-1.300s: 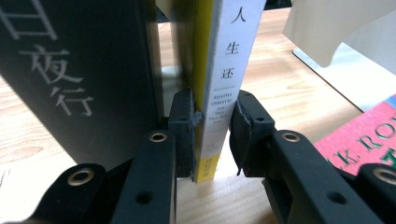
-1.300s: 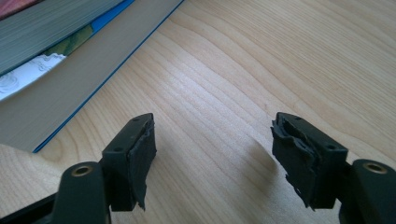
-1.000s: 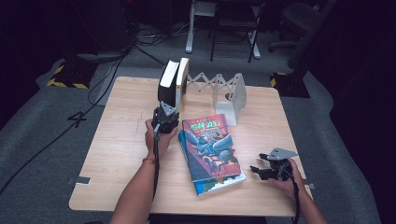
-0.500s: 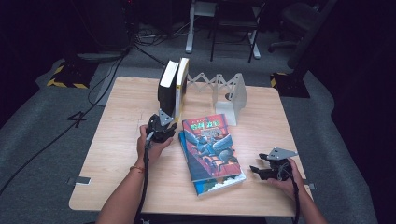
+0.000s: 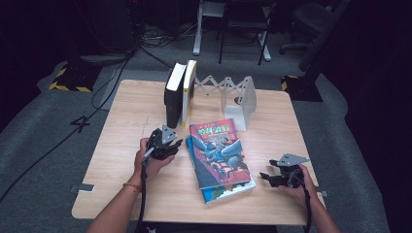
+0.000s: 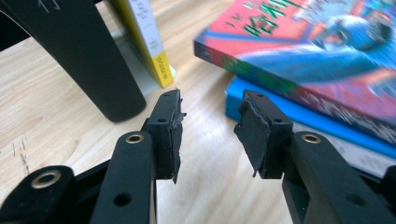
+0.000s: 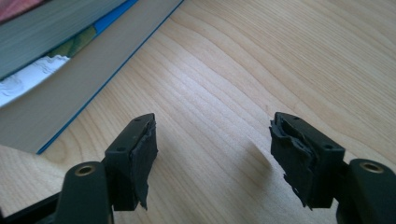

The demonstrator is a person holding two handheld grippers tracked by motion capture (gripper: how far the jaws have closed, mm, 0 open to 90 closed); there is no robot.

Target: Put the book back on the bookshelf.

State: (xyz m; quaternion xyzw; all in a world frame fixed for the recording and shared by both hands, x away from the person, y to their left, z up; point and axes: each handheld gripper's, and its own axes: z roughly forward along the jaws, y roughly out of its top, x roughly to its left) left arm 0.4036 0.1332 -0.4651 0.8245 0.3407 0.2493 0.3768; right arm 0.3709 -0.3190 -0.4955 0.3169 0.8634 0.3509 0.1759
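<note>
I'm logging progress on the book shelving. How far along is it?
Done: two books stand upright at the left end of the white rack. In hand: nothing. The left gripper, jaws just opening and empty, sits beside the stack; the right gripper rests open near its other side. Left: both stacked books lie flat on the table.

the left tool (image 5: 163,143) is black plastic with a grey three-cornered plate on top and a black cable trailing toward 6 o'clock. its pads (image 6: 170,133) are ragged black rubber, with brass-ringed screw holes behind. the right tool (image 5: 284,173) looks alike. a thin wristband (image 5: 130,185) circles the left wrist.
</note>
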